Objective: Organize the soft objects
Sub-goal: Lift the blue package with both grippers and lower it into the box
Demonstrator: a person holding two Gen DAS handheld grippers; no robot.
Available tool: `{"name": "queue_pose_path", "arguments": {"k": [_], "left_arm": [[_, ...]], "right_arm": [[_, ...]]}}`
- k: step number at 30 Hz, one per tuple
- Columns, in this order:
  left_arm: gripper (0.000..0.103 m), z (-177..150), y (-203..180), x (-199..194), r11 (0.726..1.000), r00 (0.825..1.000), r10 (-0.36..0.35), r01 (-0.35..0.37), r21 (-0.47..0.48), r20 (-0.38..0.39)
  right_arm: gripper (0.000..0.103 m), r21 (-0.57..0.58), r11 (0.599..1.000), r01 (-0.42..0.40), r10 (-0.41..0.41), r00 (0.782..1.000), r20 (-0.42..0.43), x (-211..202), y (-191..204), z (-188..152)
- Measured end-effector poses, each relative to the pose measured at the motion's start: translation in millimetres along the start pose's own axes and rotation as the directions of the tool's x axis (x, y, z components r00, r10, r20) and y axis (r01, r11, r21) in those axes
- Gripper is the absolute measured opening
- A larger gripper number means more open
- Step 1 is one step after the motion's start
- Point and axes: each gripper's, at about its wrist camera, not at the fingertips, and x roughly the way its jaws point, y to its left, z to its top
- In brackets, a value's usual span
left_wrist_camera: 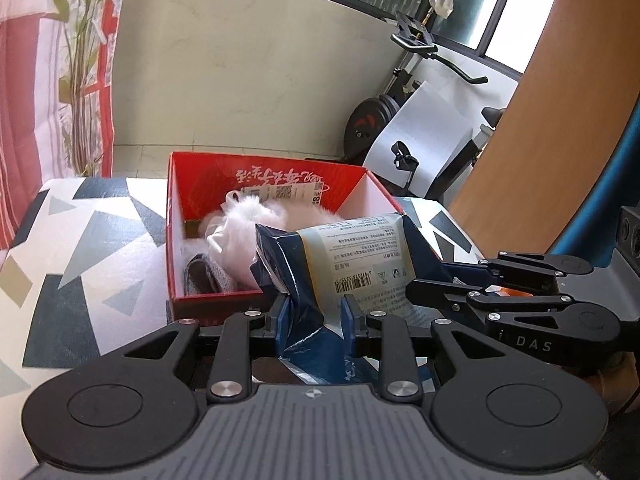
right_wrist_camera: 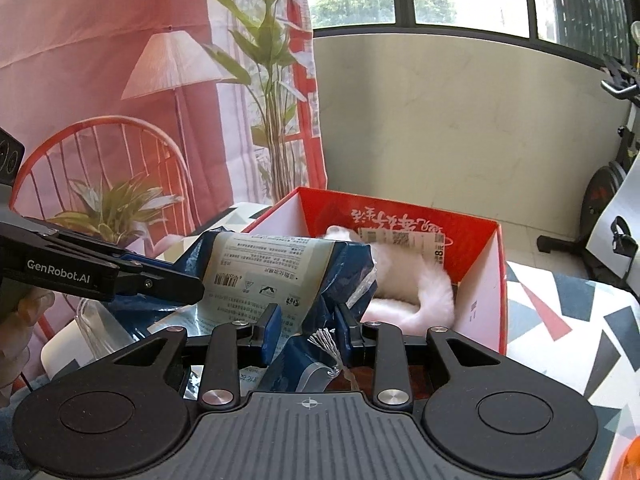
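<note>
Nearest the cameras, the left gripper [left_wrist_camera: 314, 316] and the right gripper [right_wrist_camera: 307, 330] stand narrowly parted, each pinching a crumpled fold of the blue plastic packet [left_wrist_camera: 360, 256], which hangs between them just in front of the red box [left_wrist_camera: 208, 300]. The packet looks light, limp and slick, so a grip on bunched film near its ends seems safest. Beyond, the box already holds a white fluffy item [right_wrist_camera: 412, 292], so the packet likely must clear the near rim.

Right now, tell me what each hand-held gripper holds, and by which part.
Both hold the same blue plastic packet. The left hand-held gripper pinches its crumpled lower edge; the right hand-held gripper pinches its other crumpled end, just short of the red box.
</note>
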Motion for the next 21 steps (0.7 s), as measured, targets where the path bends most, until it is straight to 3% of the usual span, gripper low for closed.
{"name": "queue_pose_path", "arguments": {"k": [12, 18, 21], "left_arm": [[0.029, 30, -5, 23, 0.999, 1.0, 0.001, -0.002, 0.037, 0.012], [0.028, 62, 4, 56, 0.999, 1.0, 0.02, -0.021, 0.031, 0.017], [0.028, 80, 10, 82, 0.999, 0.999, 0.03, -0.029, 0.031, -0.017]], "right_arm": [[0.028, -0.007, 1.0, 0.025, -0.025, 1.0, 0.006, 15, -23, 23], [0.028, -0.056, 0.997, 0.052, -0.052, 0.999, -0.009, 46, -47, 48], [0.028, -0.099, 0.992, 0.08, -0.081, 0.997, -0.008, 67, -61, 65]]}}
